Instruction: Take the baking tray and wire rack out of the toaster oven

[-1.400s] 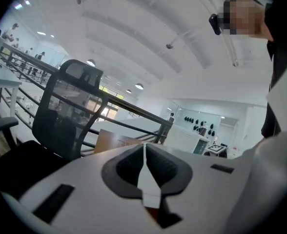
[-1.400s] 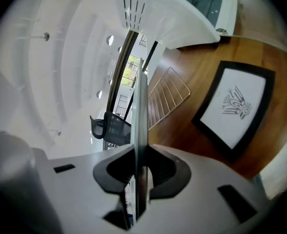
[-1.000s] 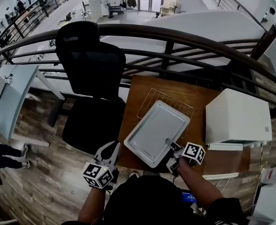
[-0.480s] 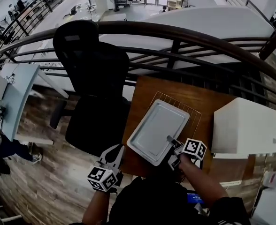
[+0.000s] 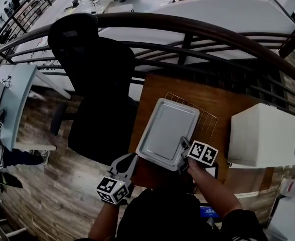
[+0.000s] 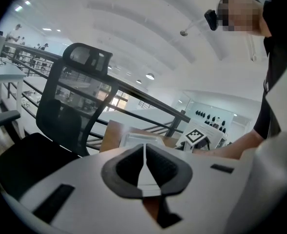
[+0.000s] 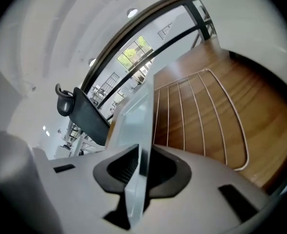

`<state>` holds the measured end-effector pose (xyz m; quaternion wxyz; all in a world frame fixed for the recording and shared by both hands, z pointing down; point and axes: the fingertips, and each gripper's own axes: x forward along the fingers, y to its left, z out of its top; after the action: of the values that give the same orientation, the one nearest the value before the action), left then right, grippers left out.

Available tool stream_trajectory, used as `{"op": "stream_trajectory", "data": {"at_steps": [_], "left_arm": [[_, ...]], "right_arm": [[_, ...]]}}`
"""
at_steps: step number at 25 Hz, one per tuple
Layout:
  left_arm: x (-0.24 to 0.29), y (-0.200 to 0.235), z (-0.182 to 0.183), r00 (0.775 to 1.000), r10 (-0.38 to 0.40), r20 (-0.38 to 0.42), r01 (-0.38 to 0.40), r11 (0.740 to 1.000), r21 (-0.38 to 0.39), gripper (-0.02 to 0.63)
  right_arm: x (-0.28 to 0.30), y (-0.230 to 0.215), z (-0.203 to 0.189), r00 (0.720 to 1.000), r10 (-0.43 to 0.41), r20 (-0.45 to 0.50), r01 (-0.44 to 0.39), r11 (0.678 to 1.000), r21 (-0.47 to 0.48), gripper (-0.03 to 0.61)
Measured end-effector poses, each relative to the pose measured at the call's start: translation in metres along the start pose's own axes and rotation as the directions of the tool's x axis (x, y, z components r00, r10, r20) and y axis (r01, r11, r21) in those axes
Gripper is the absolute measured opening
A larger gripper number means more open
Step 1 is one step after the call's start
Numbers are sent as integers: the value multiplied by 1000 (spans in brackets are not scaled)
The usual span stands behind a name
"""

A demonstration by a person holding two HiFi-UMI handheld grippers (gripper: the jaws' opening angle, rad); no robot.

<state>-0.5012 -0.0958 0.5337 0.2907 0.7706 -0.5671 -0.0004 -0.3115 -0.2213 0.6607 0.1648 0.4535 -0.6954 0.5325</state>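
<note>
The baking tray [image 5: 167, 132], partly over the wire rack [image 5: 208, 120] at the worktop's [image 5: 223, 97] near edge, is clamped by the right gripper [image 5: 183, 144], whose fingers have just been closing on its rim. The left gripper's [image 5: 126, 160] fingers are held together.

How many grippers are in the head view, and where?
2. The left gripper is shut and empty, off the table's near left corner. The right gripper, its jaws just closing further, holds the baking tray's near edge over the wire rack.
</note>
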Motion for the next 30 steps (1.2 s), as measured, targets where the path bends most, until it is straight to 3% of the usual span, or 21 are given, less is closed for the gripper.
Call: {"op": "stream_trajectory", "data": {"at_steps": [2,5,12,22,27,30], "left_arm": [[-1,1,-3,1000,1,-3,-1,1000,-7,25],[-2,2,-6,1000,1,-12,-1,1000,-9,25],[-4,6,-8,1000,15,-20,-15,1000,-22,25],[-4,1,3,1000,-24,8,24,1000,0,25],[-14,0,20,998,-46,47,45,998,39,25],[-20,-7,28,994,-87,63,82,993,86,25]], "right_arm": [[2,-3,3,999,-45,16,46,998,-48,109],[4,-6,4,996,-80,30,81,996,-45,114],[-6,-21,16,976,-193,97,205,970,-128,239],[-30,-4,29,974,-132,183,164,972,-170,206],[-59,22,33,965,-52,255,110,970,-216,140],[-84,41,34,946,-5,325,99,957,-272,89]]}}
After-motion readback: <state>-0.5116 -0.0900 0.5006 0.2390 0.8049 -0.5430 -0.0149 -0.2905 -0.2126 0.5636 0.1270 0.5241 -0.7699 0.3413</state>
